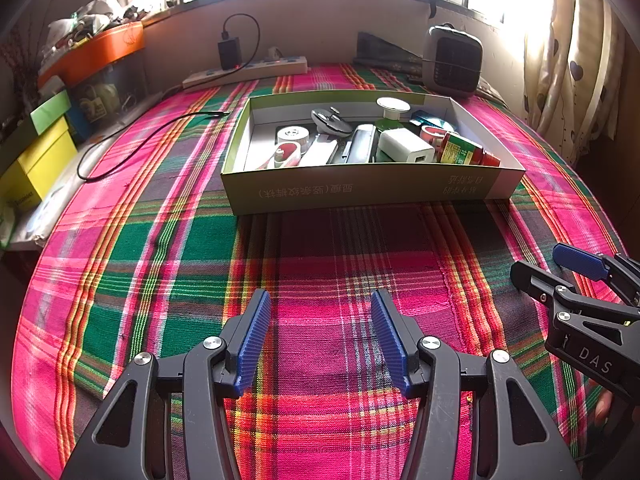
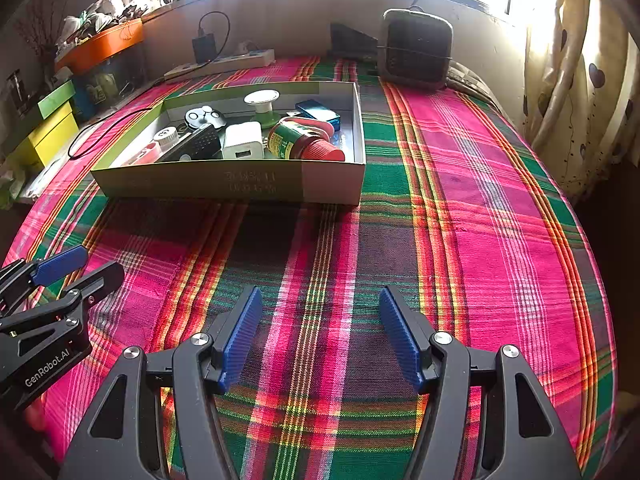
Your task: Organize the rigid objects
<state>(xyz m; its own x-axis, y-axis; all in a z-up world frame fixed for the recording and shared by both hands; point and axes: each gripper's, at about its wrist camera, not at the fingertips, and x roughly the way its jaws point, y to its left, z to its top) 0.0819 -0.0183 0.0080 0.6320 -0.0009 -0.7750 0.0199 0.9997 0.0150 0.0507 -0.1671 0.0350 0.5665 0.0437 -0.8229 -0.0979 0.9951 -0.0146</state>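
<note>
A shallow green cardboard box [image 1: 360, 194] [image 2: 224, 186] lies on the plaid cloth ahead of both grippers. Inside it are several rigid items: a white charger cube [image 1: 404, 145] [image 2: 243, 141], a red-capped green bottle [image 1: 466, 150] [image 2: 304, 142], a white-topped green stand [image 1: 392, 110] [image 2: 262, 102], a blue box [image 2: 318, 113], a black remote [image 2: 196, 145] and a tape roll [image 1: 294, 136]. My left gripper [image 1: 320, 336] is open and empty, well short of the box. My right gripper [image 2: 320, 332] is open and empty, also short of it.
A grey heater [image 1: 452, 60] [image 2: 416, 48] stands at the back right. A power strip [image 1: 248, 70] with a black adapter lies along the back wall, and a black cable [image 1: 132, 148] runs over the cloth at left. Coloured boxes [image 1: 40, 152] stack at the left edge. Curtains [image 2: 572, 80] hang at right.
</note>
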